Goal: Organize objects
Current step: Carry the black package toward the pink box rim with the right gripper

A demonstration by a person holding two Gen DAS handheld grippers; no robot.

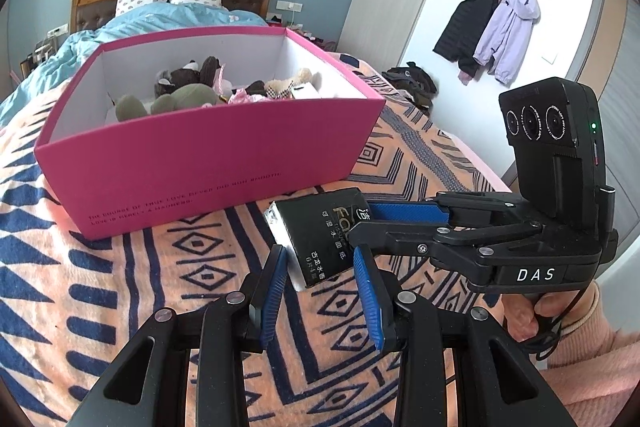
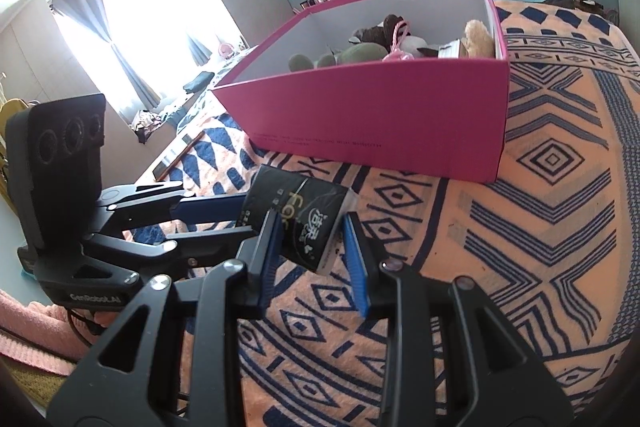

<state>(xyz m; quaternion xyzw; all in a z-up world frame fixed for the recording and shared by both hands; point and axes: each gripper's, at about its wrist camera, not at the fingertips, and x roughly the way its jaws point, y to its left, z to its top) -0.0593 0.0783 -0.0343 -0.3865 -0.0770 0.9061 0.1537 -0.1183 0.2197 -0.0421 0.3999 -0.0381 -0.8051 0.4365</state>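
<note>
Fingers of both grippers close in on one black tissue pack (image 1: 320, 235) from two directions. On the left gripper (image 1: 320, 267) the blue pads (image 1: 276, 287) stand parted either side of the pack's near end, apparently not yet pressing it. On the right gripper (image 2: 310, 239) the pads (image 2: 354, 259) bracket the other end; whether they already bite I cannot tell.

That pack lies on the patterned blanket (image 1: 120, 307), just in front of the pink box (image 1: 224, 163) and close to its near wall. It looks light and soft: a plastic-wrapped wad of tissues that will give under pressure and whose glossy film may slip. A hold across the short width, pads flat on the two long sides, seems safest; a pinch at a corner would likely only crumple the wrap.

Beyond the pack, the pink box stands open, plush toys (image 1: 180, 95) heaped toward its far side, with bare floor showing along its near wall. Its front wall stands tall, so the pack must be raised above that rim before crossing. The blanket beside the box lies open, but with two grippers on one pack, the fingers may knock together.
</note>
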